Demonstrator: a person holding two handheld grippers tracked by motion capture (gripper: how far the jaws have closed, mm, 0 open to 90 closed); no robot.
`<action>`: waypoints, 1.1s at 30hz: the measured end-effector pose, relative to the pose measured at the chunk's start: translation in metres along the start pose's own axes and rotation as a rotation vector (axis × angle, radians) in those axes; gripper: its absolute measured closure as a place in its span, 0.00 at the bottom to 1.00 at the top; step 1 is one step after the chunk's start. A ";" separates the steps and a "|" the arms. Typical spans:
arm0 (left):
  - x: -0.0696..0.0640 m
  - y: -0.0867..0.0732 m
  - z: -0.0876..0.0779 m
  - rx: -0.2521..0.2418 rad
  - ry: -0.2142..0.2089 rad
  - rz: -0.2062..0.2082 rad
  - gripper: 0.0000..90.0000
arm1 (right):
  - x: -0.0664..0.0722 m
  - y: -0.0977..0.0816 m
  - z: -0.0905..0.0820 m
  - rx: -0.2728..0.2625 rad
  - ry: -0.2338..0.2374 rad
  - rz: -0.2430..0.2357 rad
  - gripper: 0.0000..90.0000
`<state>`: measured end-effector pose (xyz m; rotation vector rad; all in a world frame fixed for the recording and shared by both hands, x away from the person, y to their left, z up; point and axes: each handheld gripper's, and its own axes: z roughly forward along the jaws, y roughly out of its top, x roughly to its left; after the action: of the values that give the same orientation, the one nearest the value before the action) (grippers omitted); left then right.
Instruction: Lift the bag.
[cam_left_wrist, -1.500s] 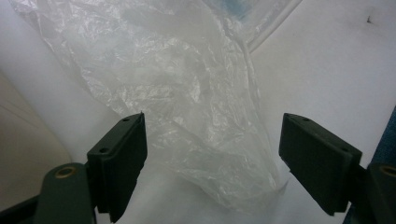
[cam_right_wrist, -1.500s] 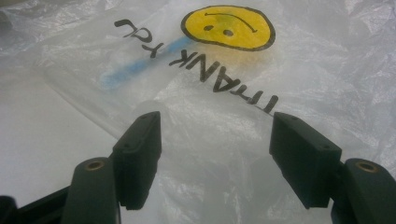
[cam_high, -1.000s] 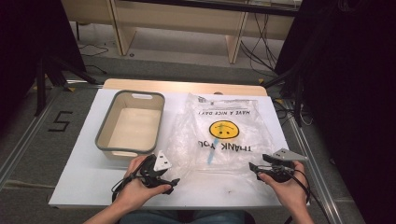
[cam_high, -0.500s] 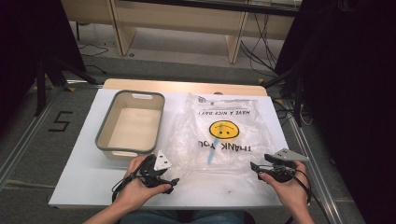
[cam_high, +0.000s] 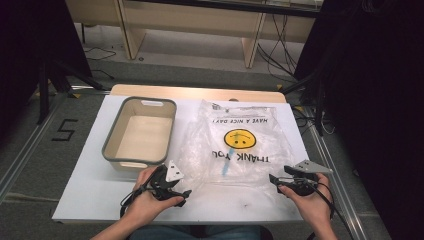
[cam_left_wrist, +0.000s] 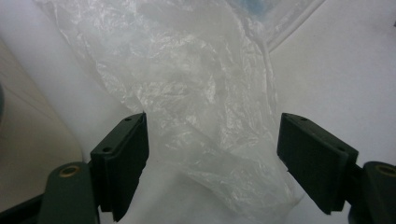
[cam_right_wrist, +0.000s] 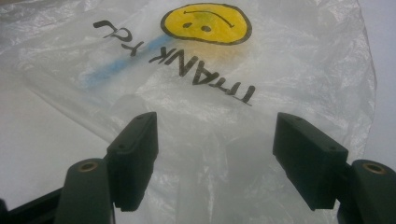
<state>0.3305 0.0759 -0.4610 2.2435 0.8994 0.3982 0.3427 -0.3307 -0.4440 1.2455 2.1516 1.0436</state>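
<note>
Clear smiley-print plastic bag (cam_high: 237, 145), flat on white table (cam_high: 90, 190) beside empty grey-rimmed bin (cam_high: 141, 132).
Left gripper (cam_high: 184, 195) and right gripper (cam_high: 274, 179): jaws wide, at bag's near corners, gripping nothing.

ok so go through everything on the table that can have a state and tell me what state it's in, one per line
Plastic bag: lying flat and crumpled on the table, print upside down from the person's side, not gripped.
Bin: upright, empty.
Left gripper: open, jaws either side of the bag's near corner.
Right gripper: open, jaws over the bag's near edge.
</note>
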 end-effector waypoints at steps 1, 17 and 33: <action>0.000 0.000 0.000 0.003 0.002 -0.003 0.27 | 0.000 0.000 0.000 0.000 0.002 0.003 0.36; 0.004 -0.009 0.008 0.085 0.008 -0.057 0.27 | -0.003 0.002 -0.006 -0.017 -0.027 0.007 0.36; 0.005 -0.012 0.018 0.142 -0.010 -0.080 0.39 | -0.013 -0.012 -0.022 0.080 0.001 0.077 0.36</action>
<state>0.3376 0.0771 -0.4822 2.3262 1.0377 0.2942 0.3280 -0.3544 -0.4394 1.3741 2.1810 0.9980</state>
